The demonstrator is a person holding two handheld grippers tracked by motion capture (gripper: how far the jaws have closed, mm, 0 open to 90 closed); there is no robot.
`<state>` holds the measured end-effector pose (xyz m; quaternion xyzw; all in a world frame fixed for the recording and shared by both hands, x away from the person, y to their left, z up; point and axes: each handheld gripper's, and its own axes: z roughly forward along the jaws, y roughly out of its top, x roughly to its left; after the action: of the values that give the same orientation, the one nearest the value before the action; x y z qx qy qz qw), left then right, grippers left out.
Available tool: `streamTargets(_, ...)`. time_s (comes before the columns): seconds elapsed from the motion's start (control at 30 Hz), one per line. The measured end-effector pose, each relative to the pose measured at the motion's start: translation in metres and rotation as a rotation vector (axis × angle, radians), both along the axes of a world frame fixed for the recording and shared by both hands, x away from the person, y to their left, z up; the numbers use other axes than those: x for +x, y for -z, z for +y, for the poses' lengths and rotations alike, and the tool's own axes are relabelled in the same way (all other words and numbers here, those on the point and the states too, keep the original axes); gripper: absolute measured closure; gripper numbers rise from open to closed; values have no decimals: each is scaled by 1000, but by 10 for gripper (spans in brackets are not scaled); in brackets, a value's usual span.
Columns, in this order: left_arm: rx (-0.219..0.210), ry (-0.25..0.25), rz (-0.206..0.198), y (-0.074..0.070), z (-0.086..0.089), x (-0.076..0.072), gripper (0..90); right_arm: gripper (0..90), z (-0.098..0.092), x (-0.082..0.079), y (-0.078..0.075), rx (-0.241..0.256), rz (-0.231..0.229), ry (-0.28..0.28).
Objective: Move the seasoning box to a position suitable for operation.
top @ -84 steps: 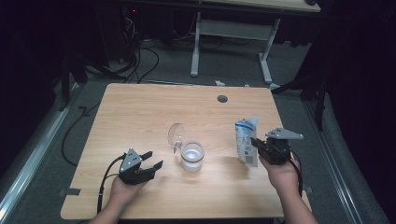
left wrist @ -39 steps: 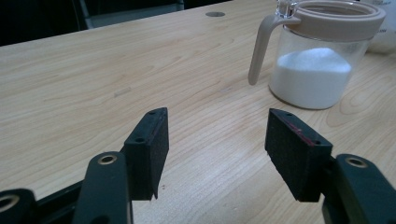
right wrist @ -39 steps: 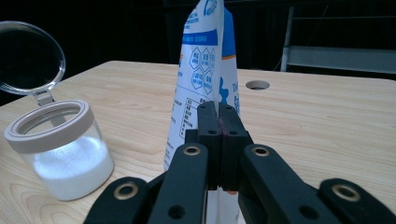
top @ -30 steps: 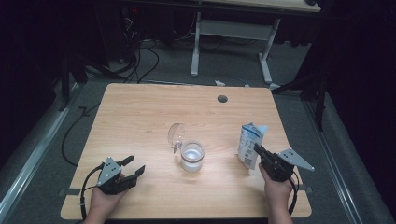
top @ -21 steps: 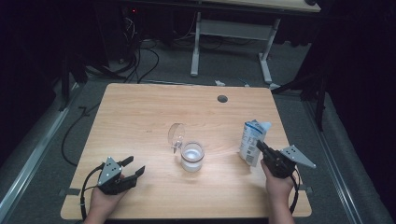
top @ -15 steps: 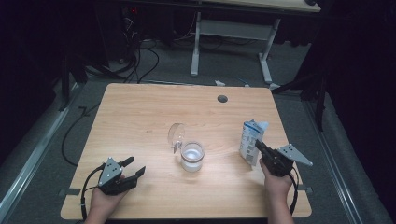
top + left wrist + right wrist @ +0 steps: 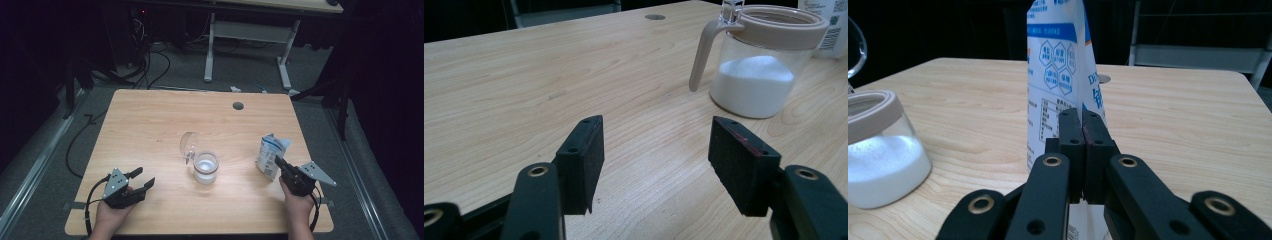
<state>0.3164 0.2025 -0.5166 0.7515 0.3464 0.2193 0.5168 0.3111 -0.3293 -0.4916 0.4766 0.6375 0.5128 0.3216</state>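
Observation:
A clear glass jar (image 7: 206,169) with a beige rim, a handle and its lid flipped up stands mid-table, part full of white powder. It appears to the front right in the left gripper view (image 7: 756,85) and at the left in the right gripper view (image 7: 878,165). A white and blue bag (image 7: 270,152) stands upright to the jar's right. My right gripper (image 7: 276,160) is shut on the bag's near edge (image 7: 1058,65), jaws pressed together (image 7: 1083,117). My left gripper (image 7: 145,176) rests low at the near left, open and holding nothing (image 7: 659,150), pointing toward the jar.
The wooden table (image 7: 150,125) has a round cable hole (image 7: 238,106) at the far right. Behind it stand another desk's legs (image 7: 210,50) and loose cables (image 7: 150,55) on the floor. A person's hands come in at the near edge.
The right gripper has brought the bag down from a raised, tilted hold to upright on the table. The left gripper has pulled back toward the near left corner.

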Motion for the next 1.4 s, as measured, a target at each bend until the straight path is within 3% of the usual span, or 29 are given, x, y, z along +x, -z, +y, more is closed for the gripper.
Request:
streamTargets(0.43,-2,7,14,0,1,1,397,879,-1,-2,0,-5,5,7)
streamTargets(1.1,4,27,33,0,-4,3,392,659,2,-1,-1,3,54,37)
streamTargets(1.4,19,14,35,-1,-10,6,387,568,9,-3,2,-53,87,49)
